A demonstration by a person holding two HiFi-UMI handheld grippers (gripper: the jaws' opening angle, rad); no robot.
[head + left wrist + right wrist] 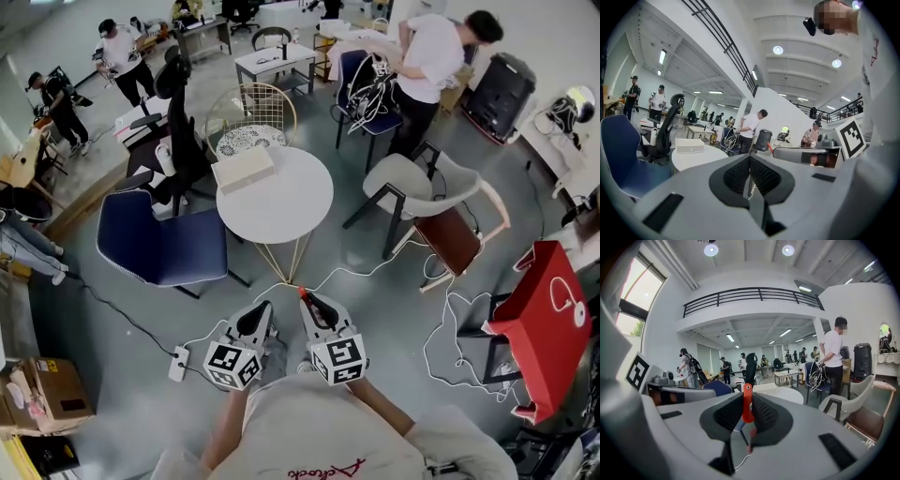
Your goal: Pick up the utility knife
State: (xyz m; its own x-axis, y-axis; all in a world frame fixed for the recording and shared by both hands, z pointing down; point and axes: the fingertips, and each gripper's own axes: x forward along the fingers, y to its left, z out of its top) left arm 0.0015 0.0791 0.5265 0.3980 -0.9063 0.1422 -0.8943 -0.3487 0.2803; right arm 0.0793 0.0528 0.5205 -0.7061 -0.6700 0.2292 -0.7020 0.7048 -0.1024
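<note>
R tool (746, 422) grips utility knife (747, 401); L tool (750, 174) jaws together; shirt print (326, 469) illegible.

Left gripper (750, 165) closed empty; right gripper (746, 412) clamps the utility knife (747, 400).

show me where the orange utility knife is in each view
Head view: utility knife pokes from the right claw, low centre.
Left gripper view: only its orange tip shows, right of centre.
Right gripper view: upright at centre, between the jaws.
Shared landmark: the round white table.
</note>
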